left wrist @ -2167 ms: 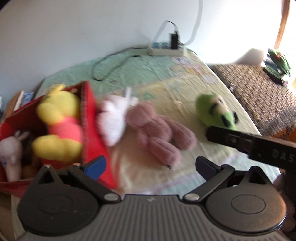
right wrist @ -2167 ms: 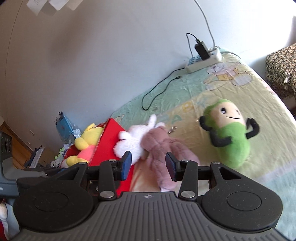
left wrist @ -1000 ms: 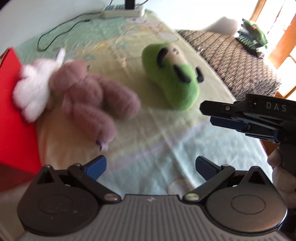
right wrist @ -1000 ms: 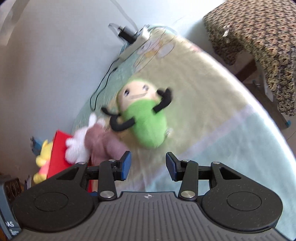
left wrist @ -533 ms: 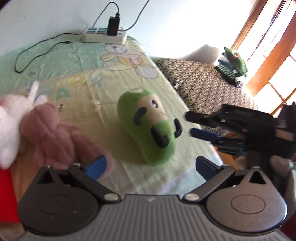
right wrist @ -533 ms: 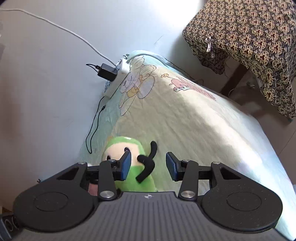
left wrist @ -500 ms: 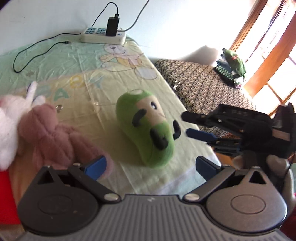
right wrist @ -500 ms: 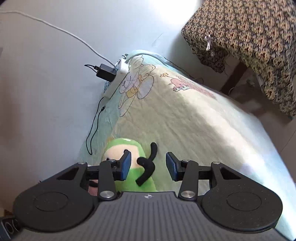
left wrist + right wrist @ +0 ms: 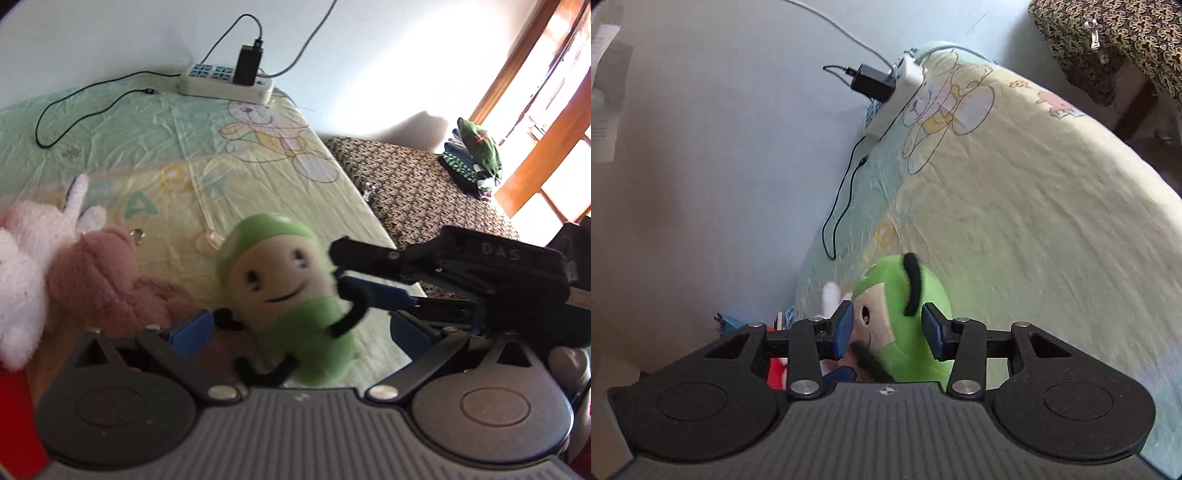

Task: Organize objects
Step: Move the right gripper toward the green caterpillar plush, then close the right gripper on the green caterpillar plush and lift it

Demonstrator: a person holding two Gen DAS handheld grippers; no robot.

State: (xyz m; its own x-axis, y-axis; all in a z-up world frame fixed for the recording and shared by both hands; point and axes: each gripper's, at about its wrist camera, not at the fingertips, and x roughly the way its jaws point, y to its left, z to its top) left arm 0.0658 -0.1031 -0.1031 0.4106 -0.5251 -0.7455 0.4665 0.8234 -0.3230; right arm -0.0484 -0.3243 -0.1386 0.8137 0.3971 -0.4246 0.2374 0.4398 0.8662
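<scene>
Fingers (image 9: pixel 844 328) of the right gripper (image 9: pixel 888 328) now bracket the green plush toy (image 9: pixel 905 321), one blue pad at each side of its head; whether the pads press on the fabric cannot be told, so a firm grip is not confirmed. Half a second ago only the toy's black arm lay between these pads; the body has since come in between them, which suggests the pickup is about to be completed. In the left wrist view the toy (image 9: pixel 291 295) sits at lower centre of the frame, on the pale printed sheet (image 9: pixel 155 147), with the right gripper (image 9: pixel 343 273) reaching in from the right edge against its side. The left gripper (image 9: pixel 295 332) stands wide apart with the toy's lower body between its fingers, touching neither pad as far as can be seen; a second ago the toy lay well ahead of it. The pink plush (image 9: pixel 107 280) and white plush (image 9: pixel 22 269) lie at the left, beside a red container (image 9: pixel 14 417) in the lower left corner, the likely destination. Both grippers point downward toward the sheet, the left more steeply.
</scene>
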